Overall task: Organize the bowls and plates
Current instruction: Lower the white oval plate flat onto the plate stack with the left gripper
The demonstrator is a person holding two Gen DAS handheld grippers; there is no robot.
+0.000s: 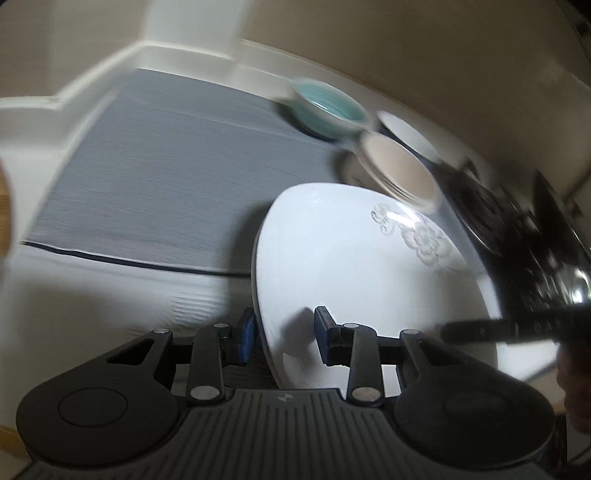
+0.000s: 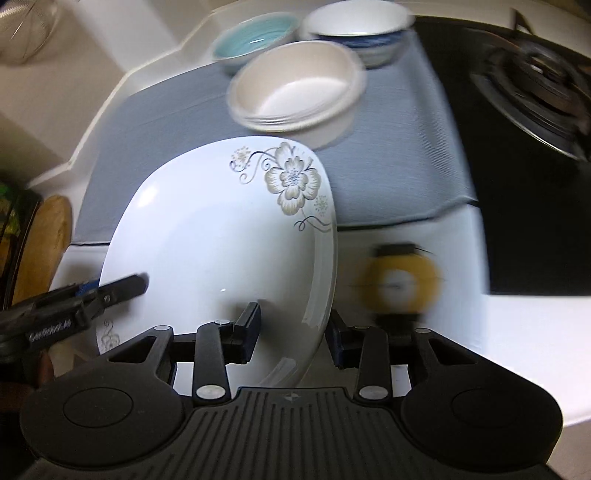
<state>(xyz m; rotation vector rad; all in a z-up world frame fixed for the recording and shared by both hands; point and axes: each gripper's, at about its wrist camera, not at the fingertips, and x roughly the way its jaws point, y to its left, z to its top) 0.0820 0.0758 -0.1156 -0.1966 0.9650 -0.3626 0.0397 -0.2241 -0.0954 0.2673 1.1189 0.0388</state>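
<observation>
On the grey mat [image 2: 388, 155]: three bowls [image 2: 295, 88], one flowered plate [image 2: 221, 229].

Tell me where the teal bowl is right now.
The teal bowl sits at the far end of the grey mat, left of the blue-patterned bowl and behind the cream bowl.

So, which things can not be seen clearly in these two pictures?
- Yellow round object, right wrist view: motion blur hides what it is.
- White plate: near edge hidden behind the gripper bodies in both views.
- Blue-patterned bowl, right wrist view: blurred, partly behind the cream bowl.
- Stove burner: blurred.
</observation>
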